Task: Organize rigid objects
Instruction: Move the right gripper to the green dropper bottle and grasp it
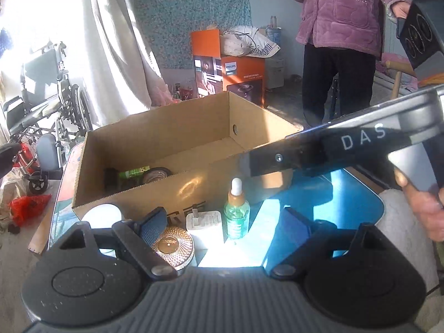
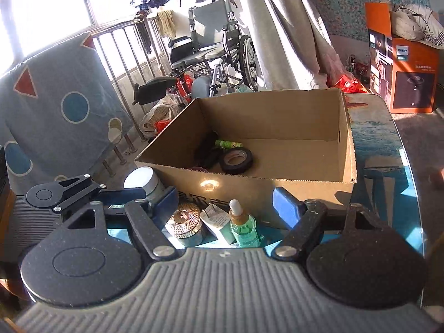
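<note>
An open cardboard box (image 1: 155, 119) stands on a glossy blue table (image 1: 347, 194). Inside it lie a black tape roll (image 2: 236, 160), a green tube (image 2: 226, 144) and a dark object. In front of the box stand a white-lidded jar (image 1: 101, 216), a gold-lidded jar (image 1: 172, 247), a white charger plug (image 1: 204, 222) and a green dropper bottle (image 1: 236, 216). My left gripper (image 1: 224, 227) is open just short of the gold jar, plug and bottle. My right gripper (image 2: 226, 204) is open over the same row, touching none of them. Neither gripper holds anything.
A person in a purple jacket (image 1: 338, 8) stands beyond the table at the right. A wheelchair (image 2: 213, 44) and bags crowd the floor by the window railing. An orange Philips carton (image 2: 402, 63) sits behind the box. A patterned cushion (image 2: 55, 97) is at the left.
</note>
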### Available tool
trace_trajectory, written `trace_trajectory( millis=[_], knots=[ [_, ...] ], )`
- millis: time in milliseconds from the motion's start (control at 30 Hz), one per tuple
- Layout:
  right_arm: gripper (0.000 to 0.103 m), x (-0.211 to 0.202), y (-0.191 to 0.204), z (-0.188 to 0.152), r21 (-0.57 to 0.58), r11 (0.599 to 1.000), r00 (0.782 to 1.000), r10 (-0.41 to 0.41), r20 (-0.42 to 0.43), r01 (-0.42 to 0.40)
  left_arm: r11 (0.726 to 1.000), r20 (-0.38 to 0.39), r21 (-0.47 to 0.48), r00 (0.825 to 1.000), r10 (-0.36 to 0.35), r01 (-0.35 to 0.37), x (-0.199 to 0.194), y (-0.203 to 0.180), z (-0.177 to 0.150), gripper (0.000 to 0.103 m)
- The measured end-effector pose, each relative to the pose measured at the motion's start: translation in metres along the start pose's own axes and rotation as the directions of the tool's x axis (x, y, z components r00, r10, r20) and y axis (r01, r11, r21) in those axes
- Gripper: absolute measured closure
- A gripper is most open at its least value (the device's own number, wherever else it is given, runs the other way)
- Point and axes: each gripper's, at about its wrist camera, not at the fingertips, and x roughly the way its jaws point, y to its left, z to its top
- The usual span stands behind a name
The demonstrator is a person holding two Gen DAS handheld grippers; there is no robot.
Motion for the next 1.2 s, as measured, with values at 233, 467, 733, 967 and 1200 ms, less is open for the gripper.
trace_trajectory(
  millis=[233, 467, 733, 967, 1200],
  knots=[
    [0.052, 0.044, -0.001, -0.005, -0.018, 1.000, 0.998, 0.007, -0.062, -0.008, 0.997, 0.010, 0.071, 1.000, 0.027, -0.027, 0.035, -0.019, -0.011, 0.031],
    [0.069, 0.075, -0.009, -0.004, -0.027, 1.000, 0.994, 0.003, -0.110, -0.005, 0.996, 0.001, 0.082, 0.999, 0.039, -0.039, 0.054, -0.022, -0.009, 0.057],
    [0.085, 0.092, -0.015, -0.002, -0.012, 1.000, 0.991, 0.010, -0.134, -0.012, 0.999, -0.029, 0.037, 1.000, 0.012, -0.011, 0.070, -0.016, -0.005, 0.077],
    [0.085, 0.089, -0.018, -0.002, -0.026, 1.000, 0.990, 0.006, -0.137, -0.010, 1.000, -0.051, 0.014, 0.999, -0.014, 0.015, 0.078, -0.016, -0.004, 0.075],
    [0.086, 0.083, -0.021, -0.003, -0.016, 1.000, 0.989, 0.003, -0.148, -0.005, 0.999, -0.049, 0.025, 0.998, -0.031, 0.032, 0.079, -0.022, -0.006, 0.076]
  ],
)
